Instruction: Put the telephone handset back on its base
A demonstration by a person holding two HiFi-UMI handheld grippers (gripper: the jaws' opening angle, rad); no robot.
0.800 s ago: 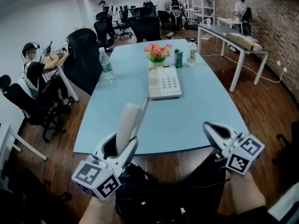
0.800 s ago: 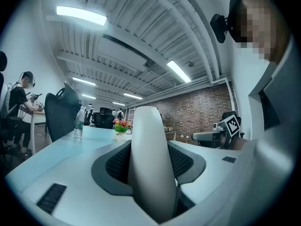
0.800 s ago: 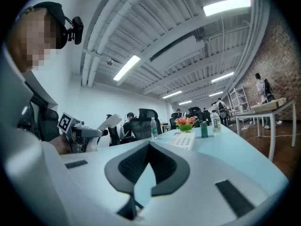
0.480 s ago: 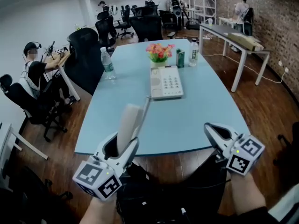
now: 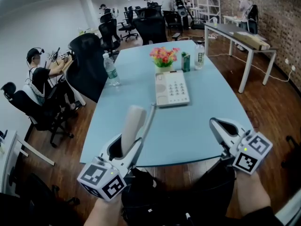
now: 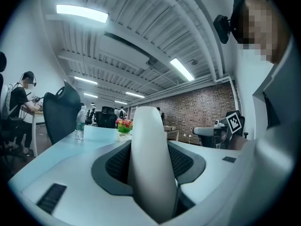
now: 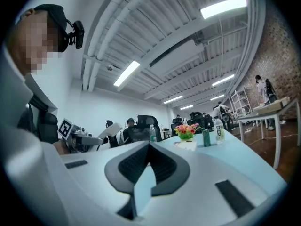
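The white telephone handset [image 5: 133, 125] stands upright between the jaws of my left gripper [image 5: 126, 150], which is shut on its lower part, held over the near edge of the table. A thin cord [image 5: 150, 119] runs from the handset towards the white phone base [image 5: 172, 87], which lies with its keypad up in the middle of the light-blue table [image 5: 188, 126]. In the left gripper view the handset [image 6: 149, 173] fills the gap between the pads. My right gripper [image 5: 215, 124] hovers at the near right edge, shut and empty; the right gripper view shows its jaws [image 7: 149, 148] meeting at the tips.
Behind the base stand a pot of flowers [image 5: 164, 57], a green can [image 5: 186, 61] and a clear bottle [image 5: 200, 57]. A water bottle [image 5: 111, 70] is at the left edge. Black office chairs [image 5: 89, 60] and a seated person [image 5: 40, 76] are to the left.
Both grippers hold nearly the same pose, the left still shut on the handset. The table and phone base have drifted slightly down and right in the head view.
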